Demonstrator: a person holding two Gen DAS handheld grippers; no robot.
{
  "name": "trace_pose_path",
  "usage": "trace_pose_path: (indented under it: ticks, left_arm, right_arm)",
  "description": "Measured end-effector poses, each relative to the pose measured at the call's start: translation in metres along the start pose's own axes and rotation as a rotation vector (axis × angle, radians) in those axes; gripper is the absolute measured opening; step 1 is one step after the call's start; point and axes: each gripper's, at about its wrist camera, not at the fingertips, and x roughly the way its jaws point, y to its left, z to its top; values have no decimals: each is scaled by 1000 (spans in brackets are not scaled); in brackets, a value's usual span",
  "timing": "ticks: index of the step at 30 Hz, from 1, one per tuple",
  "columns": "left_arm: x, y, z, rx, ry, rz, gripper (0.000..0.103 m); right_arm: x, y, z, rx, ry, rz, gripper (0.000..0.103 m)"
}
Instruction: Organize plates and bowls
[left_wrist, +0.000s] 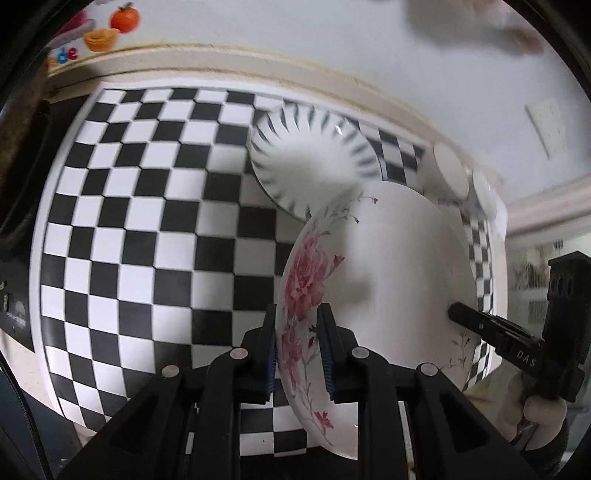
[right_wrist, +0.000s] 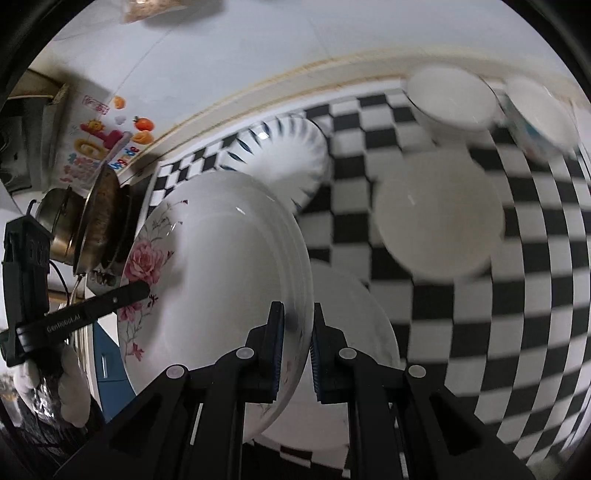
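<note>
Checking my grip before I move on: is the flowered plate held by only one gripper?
No, the left gripper and the right gripper each clamp an opposite rim of the flowered plate.

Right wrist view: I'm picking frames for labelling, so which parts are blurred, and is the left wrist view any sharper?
Right wrist view: white bowls smeared, floral plate and right gripper crisp. Left wrist view: striped plate soft, left gripper sharp; checkered cloth bent by the fisheye.

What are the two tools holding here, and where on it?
Both hold the floral plate by its rim: left tool on the rose side, right tool on the opposite edge.
</note>
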Motion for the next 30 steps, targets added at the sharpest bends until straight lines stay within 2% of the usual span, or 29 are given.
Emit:
trace_pose_path:
  ticks: [6, 12, 19, 30]
  left_arm:
    - [36, -19, -25, 80, 84, 47, 18]
    - [64, -27, -40, 131, 156, 83, 18]
    - [80, -33, -48, 162, 184, 130, 20]
    - [82, -37, -44, 131, 194, 126, 20]
  right_arm:
    - [15, -30, -42, 76, 30, -17, 15]
    - [25, -50, -66, 118, 59, -35, 15]
    - [37, -59, -77, 129, 96, -54, 15]
    - [38, -59, -69, 149, 120, -72, 15]
